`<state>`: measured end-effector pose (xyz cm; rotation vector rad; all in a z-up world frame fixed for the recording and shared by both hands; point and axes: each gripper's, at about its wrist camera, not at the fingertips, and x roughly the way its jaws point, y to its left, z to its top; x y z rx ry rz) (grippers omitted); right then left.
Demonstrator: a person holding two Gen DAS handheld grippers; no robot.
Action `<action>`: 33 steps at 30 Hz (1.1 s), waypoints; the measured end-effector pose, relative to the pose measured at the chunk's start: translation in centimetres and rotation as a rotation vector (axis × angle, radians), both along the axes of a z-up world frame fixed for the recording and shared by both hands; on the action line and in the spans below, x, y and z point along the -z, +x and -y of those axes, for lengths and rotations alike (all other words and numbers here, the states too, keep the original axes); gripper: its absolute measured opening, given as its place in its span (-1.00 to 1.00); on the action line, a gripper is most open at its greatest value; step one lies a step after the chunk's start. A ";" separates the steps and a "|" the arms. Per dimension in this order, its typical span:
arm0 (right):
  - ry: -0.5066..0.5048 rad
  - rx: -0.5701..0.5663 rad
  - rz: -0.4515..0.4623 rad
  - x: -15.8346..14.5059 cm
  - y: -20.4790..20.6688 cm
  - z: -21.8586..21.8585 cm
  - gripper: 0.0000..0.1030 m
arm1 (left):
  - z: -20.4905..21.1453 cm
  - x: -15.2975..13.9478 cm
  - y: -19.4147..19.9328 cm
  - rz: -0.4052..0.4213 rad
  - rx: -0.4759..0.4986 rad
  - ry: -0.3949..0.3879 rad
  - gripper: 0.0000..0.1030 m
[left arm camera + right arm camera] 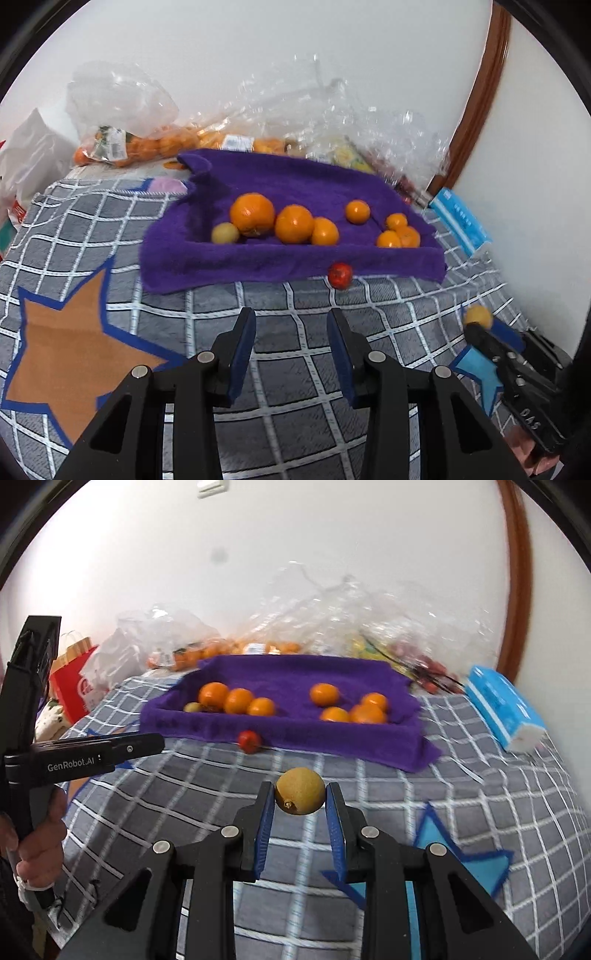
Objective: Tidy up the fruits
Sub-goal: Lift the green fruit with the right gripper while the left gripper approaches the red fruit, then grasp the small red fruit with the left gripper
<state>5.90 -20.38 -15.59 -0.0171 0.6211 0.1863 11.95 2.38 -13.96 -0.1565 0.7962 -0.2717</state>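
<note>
A purple towel (280, 184) (295, 675) lies on the checked bedspread and holds several oranges (252, 214) (236, 700) and one yellow-green fruit (225, 233) (192, 707). A small red fruit (340, 275) (249, 741) lies on the bedspread at the towel's front edge. My right gripper (300, 794) is shut on a yellow-brown round fruit (300, 791) and holds it above the bedspread in front of the towel; it also shows at the right of the left wrist view (478, 316). My left gripper (291, 317) is open and empty, short of the red fruit.
Clear plastic bags with more oranges (140, 144) (207, 650) lie behind the towel by the wall. A blue tissue pack (461, 218) (502, 709) lies at the right. A red paper bag (75, 686) stands at the left. A brown wooden frame (480, 99) runs up the wall.
</note>
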 end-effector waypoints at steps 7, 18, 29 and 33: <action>0.016 0.071 0.009 0.6 -0.4 3.7 -0.46 | 2.7 1.0 1.5 -0.042 0.020 0.019 -0.28; 0.083 0.094 -0.003 1.4 -0.5 6.2 -0.46 | 6.6 1.9 4.4 -0.076 0.019 0.100 -0.28; 0.152 0.060 -0.028 2.2 -0.3 7.0 -0.46 | 7.9 2.4 6.2 -0.068 -0.025 0.118 -0.38; 0.154 0.057 -0.032 2.2 -0.2 6.9 -0.46 | 8.0 3.0 6.7 -0.086 -0.031 0.111 -0.42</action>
